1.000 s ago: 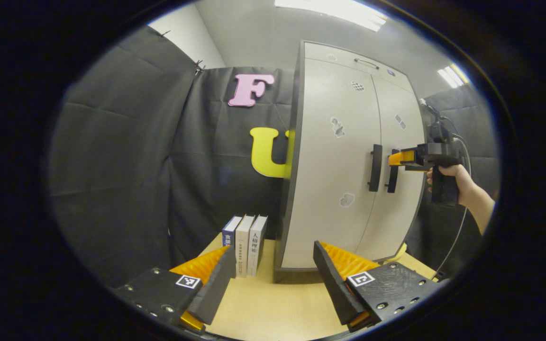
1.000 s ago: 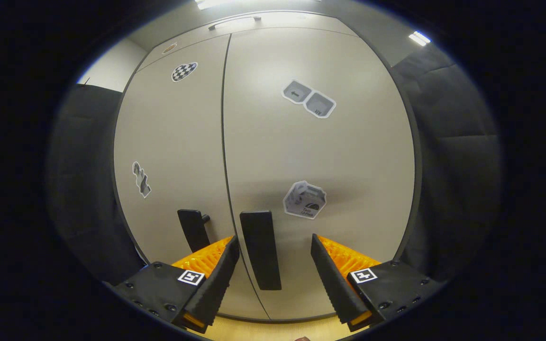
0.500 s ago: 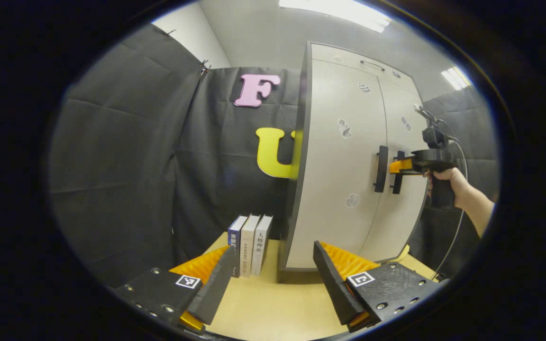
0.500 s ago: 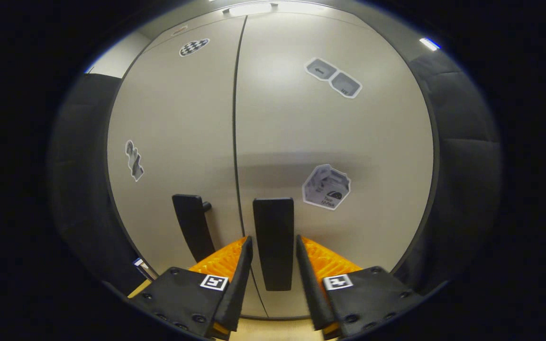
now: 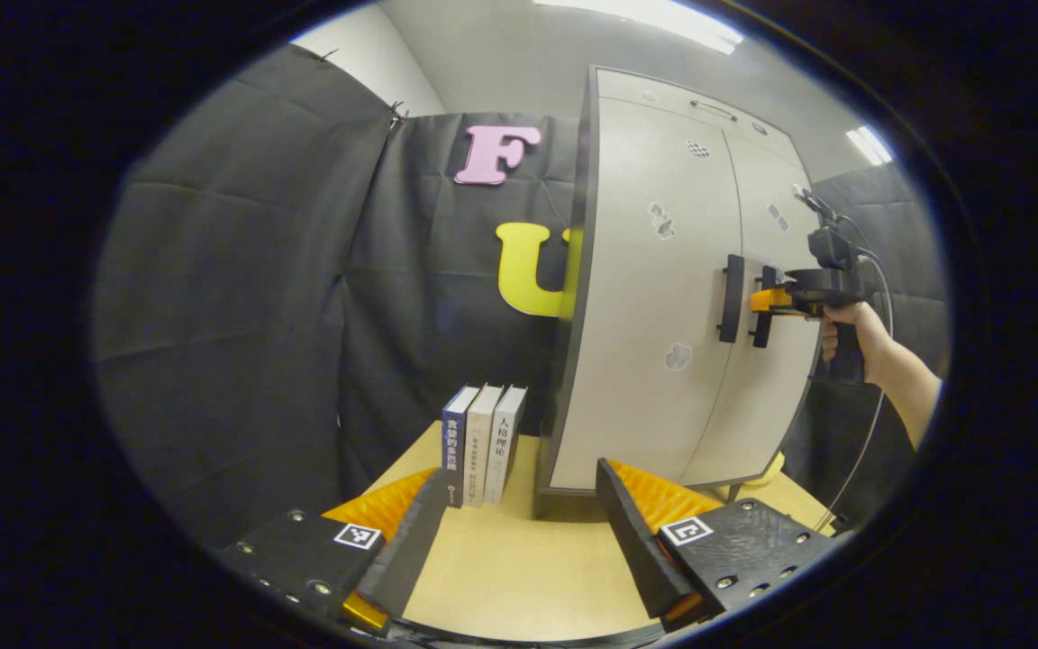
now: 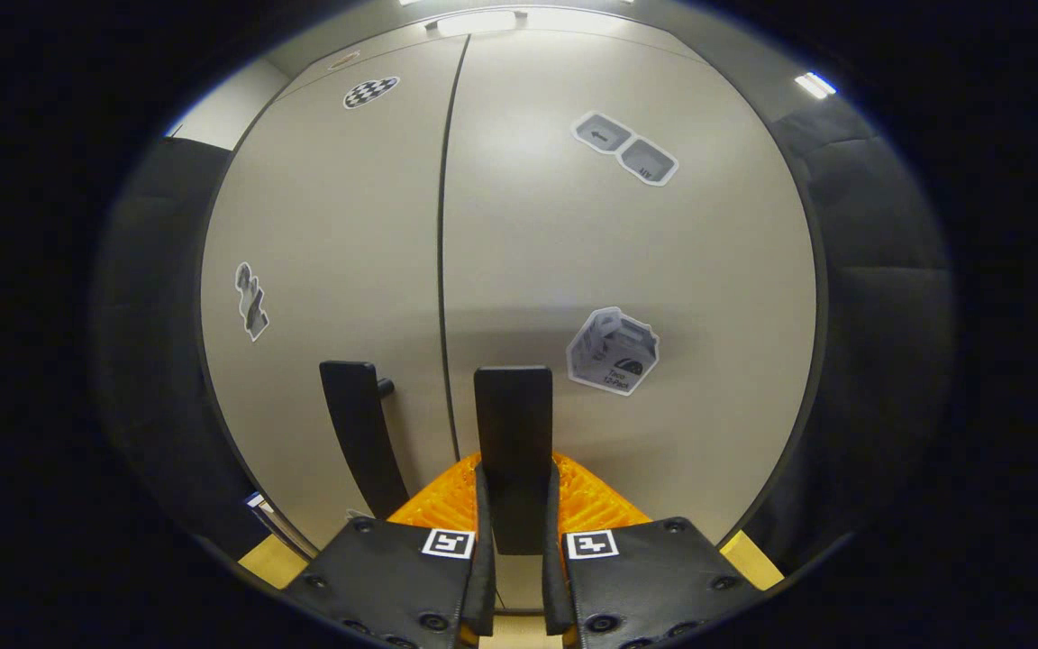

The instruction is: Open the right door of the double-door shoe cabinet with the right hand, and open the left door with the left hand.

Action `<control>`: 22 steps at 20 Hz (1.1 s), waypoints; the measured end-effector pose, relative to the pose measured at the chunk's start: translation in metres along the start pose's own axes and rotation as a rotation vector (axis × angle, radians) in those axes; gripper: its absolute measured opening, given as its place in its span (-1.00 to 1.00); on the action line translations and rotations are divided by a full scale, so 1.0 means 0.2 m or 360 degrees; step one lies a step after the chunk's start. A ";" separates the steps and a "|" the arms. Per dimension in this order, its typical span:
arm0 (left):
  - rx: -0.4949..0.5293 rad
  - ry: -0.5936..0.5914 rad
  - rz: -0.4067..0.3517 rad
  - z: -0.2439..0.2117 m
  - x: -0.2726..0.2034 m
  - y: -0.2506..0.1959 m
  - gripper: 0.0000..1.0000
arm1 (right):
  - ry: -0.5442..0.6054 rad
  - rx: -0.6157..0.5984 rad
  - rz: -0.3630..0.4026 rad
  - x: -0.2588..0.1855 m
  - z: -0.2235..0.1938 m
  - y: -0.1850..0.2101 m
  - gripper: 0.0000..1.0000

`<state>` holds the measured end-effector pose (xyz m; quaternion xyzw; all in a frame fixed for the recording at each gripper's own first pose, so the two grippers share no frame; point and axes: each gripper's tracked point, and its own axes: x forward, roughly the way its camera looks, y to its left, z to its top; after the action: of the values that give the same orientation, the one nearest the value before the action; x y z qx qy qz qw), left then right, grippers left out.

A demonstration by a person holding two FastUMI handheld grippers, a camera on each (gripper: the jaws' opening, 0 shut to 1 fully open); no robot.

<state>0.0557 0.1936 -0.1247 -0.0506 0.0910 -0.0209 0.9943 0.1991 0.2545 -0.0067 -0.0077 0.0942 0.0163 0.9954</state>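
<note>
Here, step in hand: the right door is gripped by its handle and, as I judge it, is about to be pulled; both doors look shut, so the task is at its start.

Right gripper (image 6: 514,541): nearest in the right gripper view, its fingers are pressed onto the two sides of the right handle (image 6: 513,442), low on the bar. In the left gripper view the same tool (image 5: 776,302) shows far off at the handle, held by a hand (image 5: 848,338).

Right door (image 6: 627,297): flat against the cabinet (image 5: 645,297), its seam with the left door (image 6: 339,261) a thin even line.

Left handle (image 6: 355,433): just beside the gripped one, across the seam, untouched.

Left gripper (image 5: 519,541): fingers spread wide with nothing between them, hanging over the near edge of the table (image 5: 510,577), well apart from the cabinet.

Books (image 5: 481,443): three standing just beside the cabinet's left side, toward the table's far edge.

How to pull well: draw back along an arc about the hinge at the door's outer right edge, not straight out, so the bar does not twist between the fingers. Keep the pinch firm, since the smooth bar may slide.

Risk: a hard tug could rock the cabinet on the table.

Next for the left: approach the left handle square-on, clear of the swinging right door.
</note>
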 end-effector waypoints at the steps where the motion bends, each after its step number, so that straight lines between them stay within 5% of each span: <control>1: -0.0014 0.0009 0.0004 -0.02 -0.01 0.00 0.96 | 0.0006 0.0013 0.0023 0.00 0.00 0.00 -0.63; 4: -0.0045 0.0032 0.0044 -0.05 -0.02 0.03 0.96 | -0.0009 0.0051 0.0071 -0.03 0.00 0.00 -0.80; 11: -0.0087 0.0060 0.0056 -0.07 0.01 -0.02 0.96 | -0.0015 0.0022 0.0160 -0.13 -0.02 0.01 -0.80; 22: -0.0029 0.0053 -0.0058 0.06 0.13 -0.43 0.96 | 0.0069 -0.0003 0.0383 -0.22 0.00 0.01 -0.78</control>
<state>0.0801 0.1073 -0.1091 -0.0611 0.1068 -0.0391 0.9916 0.1548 0.2560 0.0012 0.0025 0.1158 0.1355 0.9840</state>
